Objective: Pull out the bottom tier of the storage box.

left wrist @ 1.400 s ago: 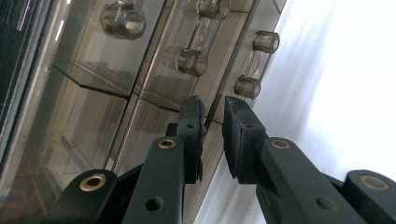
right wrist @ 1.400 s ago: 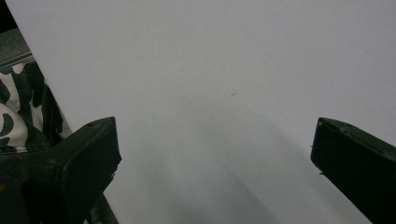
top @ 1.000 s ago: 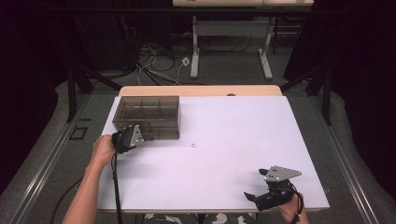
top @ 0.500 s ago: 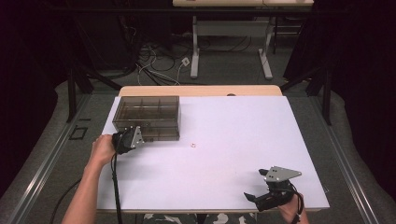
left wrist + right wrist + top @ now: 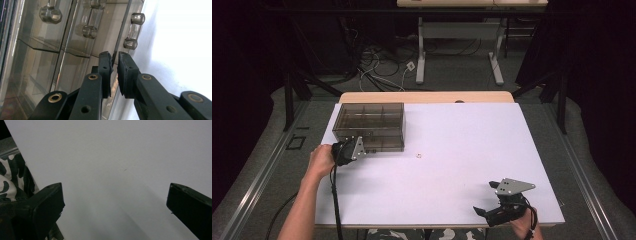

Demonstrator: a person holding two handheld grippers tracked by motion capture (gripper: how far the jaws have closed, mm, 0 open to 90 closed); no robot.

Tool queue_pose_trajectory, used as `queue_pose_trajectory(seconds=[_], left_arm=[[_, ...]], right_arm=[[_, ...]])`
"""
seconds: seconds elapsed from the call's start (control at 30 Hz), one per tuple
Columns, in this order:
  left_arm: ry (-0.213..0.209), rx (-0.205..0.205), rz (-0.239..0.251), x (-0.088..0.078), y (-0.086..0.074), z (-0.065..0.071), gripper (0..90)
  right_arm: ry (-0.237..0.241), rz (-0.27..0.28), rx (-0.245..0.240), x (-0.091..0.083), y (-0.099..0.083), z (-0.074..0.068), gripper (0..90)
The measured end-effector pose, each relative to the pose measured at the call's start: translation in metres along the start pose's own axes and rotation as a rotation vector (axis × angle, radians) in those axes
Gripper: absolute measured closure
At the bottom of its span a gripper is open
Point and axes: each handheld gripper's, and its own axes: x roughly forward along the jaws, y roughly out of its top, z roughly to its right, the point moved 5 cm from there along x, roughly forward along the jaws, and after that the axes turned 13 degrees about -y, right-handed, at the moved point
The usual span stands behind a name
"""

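- the smoky clear drawer box sits at the far left of the white table; the left gripper is right up against its near front face.
- in the left gripper view the left gripper's jaws stand narrow, a thin gap between the pads, with the thin edge of a drawer front running into that gap; whether the pads press on it, i cannot tell.
- the drawer handles lie just beyond the tips.
- the left hand reaches in level from the table's left edge, forearm angled up from the bottom.
- the right gripper rests near the table's near right edge, well apart from the box, jaws spread wide over bare table.
- a tiny white piece lies just right of the box.
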Motion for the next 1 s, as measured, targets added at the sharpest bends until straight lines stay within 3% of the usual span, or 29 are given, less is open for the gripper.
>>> queue_pose_trajectory(seconds=[0.53,1.0], left_arm=[[-0.013,0.021,-0.013,-0.0025,-0.0004,0.0025,81.3],[-0.057,0.029,-0.009,-0.0064,-0.0011,0.0058,82.5]], right_arm=[[-0.004,0.006,-0.002,0.0009,0.0000,-0.0003,0.5],[0.002,-0.002,-0.006,0.0008,-0.0002,-0.0004,0.5]])
